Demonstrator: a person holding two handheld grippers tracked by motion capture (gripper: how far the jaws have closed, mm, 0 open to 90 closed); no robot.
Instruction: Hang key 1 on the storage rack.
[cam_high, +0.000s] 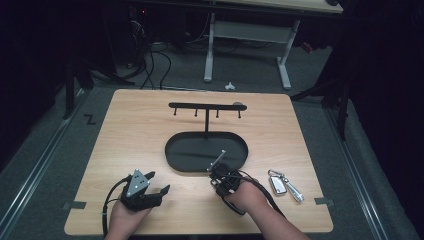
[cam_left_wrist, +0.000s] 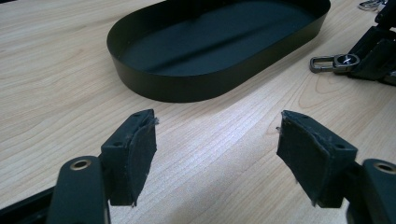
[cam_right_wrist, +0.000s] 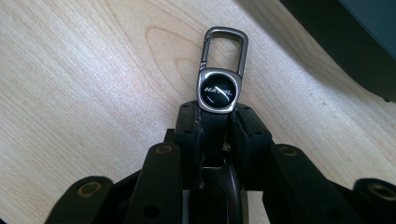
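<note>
My right gripper (cam_right_wrist: 212, 128) pinches the key fob (cam_right_wrist: 215, 91) by its strap, just in front of the tray (cam_left_wrist: 187, 88), leaving the clip free for hooking on the rack (cam_high: 206, 106) behind the tray. My left gripper (cam_left_wrist: 217, 140) waits wide open, holding nothing, also in front of the tray.

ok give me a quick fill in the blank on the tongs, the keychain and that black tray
1. The right tongs are shut on the strap of a ____.
2. The left tongs are ____, with bare table between the pads.
3. The black oval tray holds ____ objects.
4. The key rack rises from the tray's ____ edge in the high view.

Missing words: keychain; open; no; far
</note>
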